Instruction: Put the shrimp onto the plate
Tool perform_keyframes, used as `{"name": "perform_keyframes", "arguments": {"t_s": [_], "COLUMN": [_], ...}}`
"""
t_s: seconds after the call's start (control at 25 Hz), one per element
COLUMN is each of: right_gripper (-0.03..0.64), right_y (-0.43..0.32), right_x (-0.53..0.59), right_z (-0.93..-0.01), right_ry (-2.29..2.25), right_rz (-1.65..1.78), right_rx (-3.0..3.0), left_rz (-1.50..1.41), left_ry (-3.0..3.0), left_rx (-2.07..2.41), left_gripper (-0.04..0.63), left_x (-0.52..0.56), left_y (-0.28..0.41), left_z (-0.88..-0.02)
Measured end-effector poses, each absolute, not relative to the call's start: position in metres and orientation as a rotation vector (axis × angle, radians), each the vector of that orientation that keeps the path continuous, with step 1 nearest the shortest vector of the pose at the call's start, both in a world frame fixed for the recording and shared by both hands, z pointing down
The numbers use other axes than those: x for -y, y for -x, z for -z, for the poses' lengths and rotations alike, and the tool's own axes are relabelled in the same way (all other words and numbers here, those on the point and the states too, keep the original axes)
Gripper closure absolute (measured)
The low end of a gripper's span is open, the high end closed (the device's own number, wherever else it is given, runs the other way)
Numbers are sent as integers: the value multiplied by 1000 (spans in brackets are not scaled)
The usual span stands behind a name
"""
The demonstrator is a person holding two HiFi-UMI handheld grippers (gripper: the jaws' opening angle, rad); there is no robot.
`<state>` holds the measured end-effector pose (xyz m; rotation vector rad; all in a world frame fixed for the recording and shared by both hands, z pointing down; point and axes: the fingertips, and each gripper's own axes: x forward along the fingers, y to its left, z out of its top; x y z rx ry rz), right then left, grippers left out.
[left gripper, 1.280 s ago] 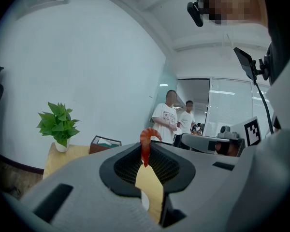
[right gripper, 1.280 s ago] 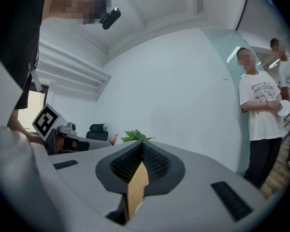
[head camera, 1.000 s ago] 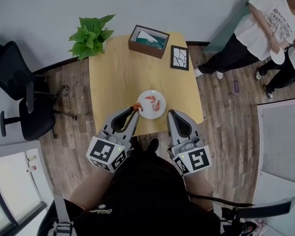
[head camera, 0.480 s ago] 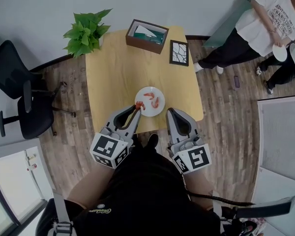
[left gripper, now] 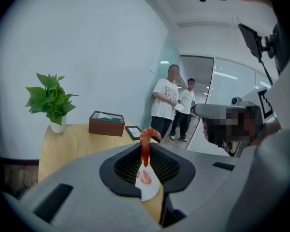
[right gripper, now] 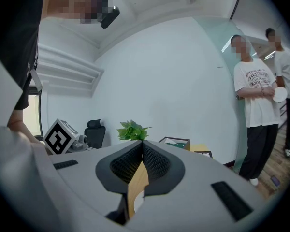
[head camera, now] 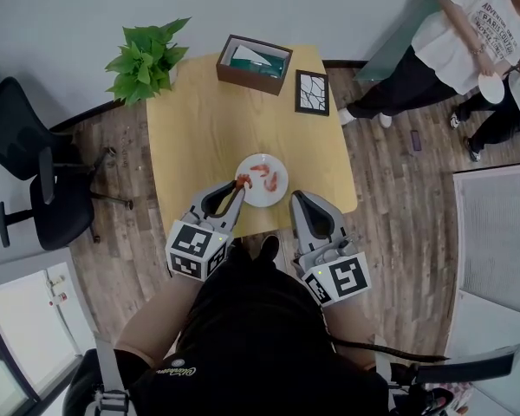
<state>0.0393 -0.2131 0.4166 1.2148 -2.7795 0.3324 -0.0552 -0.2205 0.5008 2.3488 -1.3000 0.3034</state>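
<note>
The left gripper [left gripper: 144, 148] has its jaws closed on one shrimp [left gripper: 145, 140]. It is pinched at its lower part, and the curled end stands above the tips. Through the gap below them the white plate [left gripper: 148, 190] is visible. In the head view the shrimp hangs about over the plate's left rim. The right gripper [right gripper: 142, 145] has its jaws together on nothing and waits just beside the plate's near edge.

To do this step well, I think the left gripper should go a little further in, over a bare part of the plate and away from the two shrimp [head camera: 275, 179] already lying there. Then it should come low before the jaws open (a release from high could let the shrimp bounce off).

Compared with one second ago, the left gripper has advanced over the near edge of the table [head camera: 199, 120] toward the plate. The right gripper is nearly where it was.
</note>
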Motion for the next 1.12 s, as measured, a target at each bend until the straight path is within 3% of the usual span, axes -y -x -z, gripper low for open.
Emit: {"name": "perform_keyframes", "arguments": {"t_s": [1.12], "right_gripper": [614], "right_y": [-63], "right_x": [225], "right_z": [-431], "right_ry": [-1311], "right_rz": [-394], "right_rx": [2709], "left_rz": [-893], "left_ry": [-2327], "left_rx": [1025], "left_gripper": [540], "left_x": [244], "left_y": [29], "left_z": [-635]}}
